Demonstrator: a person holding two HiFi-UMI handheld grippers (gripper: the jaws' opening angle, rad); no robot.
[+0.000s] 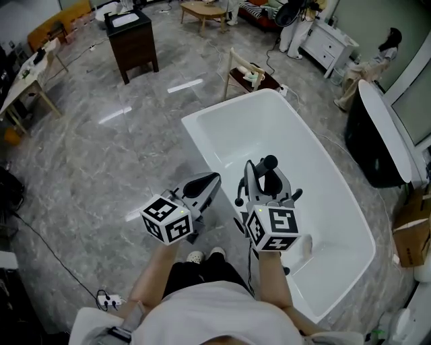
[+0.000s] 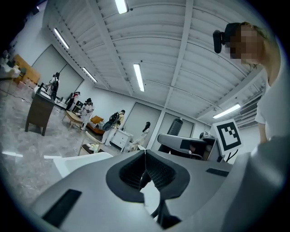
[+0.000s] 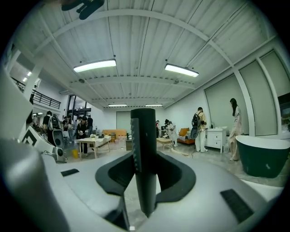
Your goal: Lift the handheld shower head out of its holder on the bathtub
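I am clenching my right gripper (image 3: 144, 171) on the black cylindrical handheld shower head (image 3: 144, 136), holding it upright over the white bathtub (image 1: 194, 132); my left gripper (image 2: 145, 153) is closed, empty.

flr grey marble (image 1: 87, 155) | dark cab (image 1: 133, 42) | wood tbl (image 1: 202, 10) | ceil strip lts (image 3: 94, 66)

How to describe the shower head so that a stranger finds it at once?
Find the white bathtub right of centre in the head view. In front of it the right tongs grip the shower head. It is the only black rod there; the left tongs beside it are empty.
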